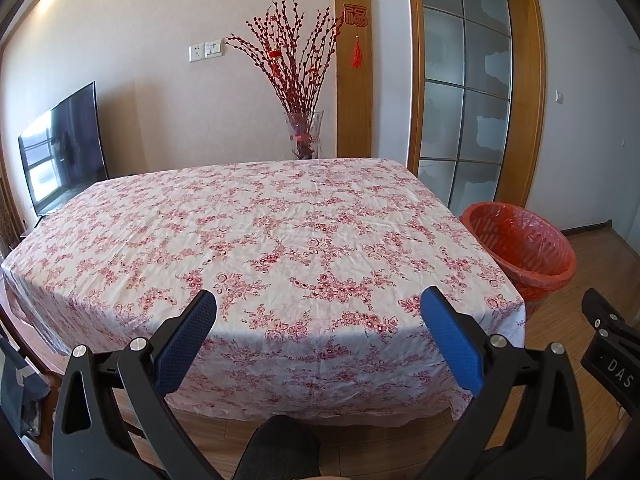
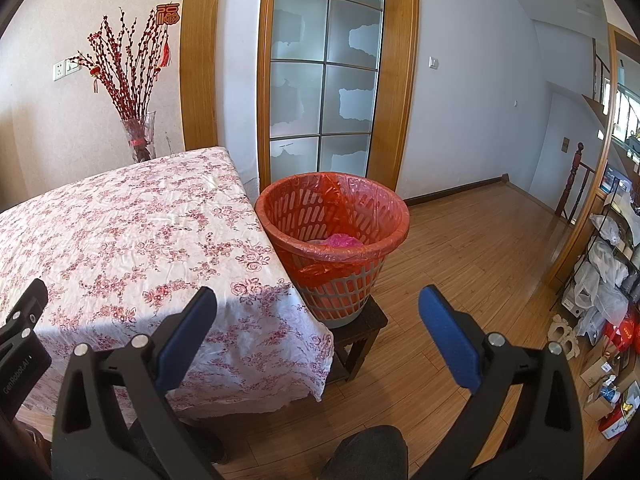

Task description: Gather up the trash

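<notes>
Step in hand: we judge the collecting all but finished, or paused between items; we see no loose trash on the table.
Left gripper: its blue pads are spread wide with nothing between them, held off the table's near edge and facing across the floral cloth.
Right gripper: also spread wide and empty, aimed past the table's near right corner toward the bin.
Trash bin: a slatted basket with a red liner, standing on a small dark stool just beside the table's right edge.
Trash: a crumpled pink piece lies inside the bin, near its bottom; what else is under it we cannot tell.
Tabletop: from near edge to far edge we see only the patterned cloth, though a pale scrap could hide in the print.
Next move: we would scan the far corners and the floor by the stool, and bring the grippers in only if something turns up.
</notes>
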### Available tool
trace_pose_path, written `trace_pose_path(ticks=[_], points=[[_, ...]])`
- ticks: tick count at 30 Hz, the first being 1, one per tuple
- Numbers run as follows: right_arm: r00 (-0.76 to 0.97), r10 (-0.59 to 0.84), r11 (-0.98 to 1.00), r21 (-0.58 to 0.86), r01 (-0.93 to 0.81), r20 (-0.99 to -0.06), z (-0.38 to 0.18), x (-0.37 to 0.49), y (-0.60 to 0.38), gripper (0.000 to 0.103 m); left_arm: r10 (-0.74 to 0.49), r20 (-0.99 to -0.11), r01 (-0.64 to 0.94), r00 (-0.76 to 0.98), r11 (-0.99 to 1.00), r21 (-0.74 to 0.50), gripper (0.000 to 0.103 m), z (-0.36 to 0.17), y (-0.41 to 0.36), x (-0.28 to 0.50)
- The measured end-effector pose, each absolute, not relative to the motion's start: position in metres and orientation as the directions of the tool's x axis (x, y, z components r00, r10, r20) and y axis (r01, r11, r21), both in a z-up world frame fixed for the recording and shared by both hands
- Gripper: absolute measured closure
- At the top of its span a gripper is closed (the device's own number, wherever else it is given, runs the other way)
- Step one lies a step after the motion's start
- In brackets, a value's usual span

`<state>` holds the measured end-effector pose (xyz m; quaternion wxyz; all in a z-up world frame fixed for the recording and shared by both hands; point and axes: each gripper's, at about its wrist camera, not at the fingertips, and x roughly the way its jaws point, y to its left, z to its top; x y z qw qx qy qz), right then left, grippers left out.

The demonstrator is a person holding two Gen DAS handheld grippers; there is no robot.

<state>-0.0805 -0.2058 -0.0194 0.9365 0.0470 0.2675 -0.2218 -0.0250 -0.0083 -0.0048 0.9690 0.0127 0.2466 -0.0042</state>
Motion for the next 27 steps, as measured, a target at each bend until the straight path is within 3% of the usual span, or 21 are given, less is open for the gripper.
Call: trace_pose_path(ticks=[27], points=[[0.758, -0.391, 0.897, -0.030, 0.441, -0.522, -0.0194, -0.0805, -0.2061, 0.004, -0.005, -0.482, 0.022, 0.876, 0.999, 0.030, 0.003, -0.0058, -0.0067, -0.0236]])
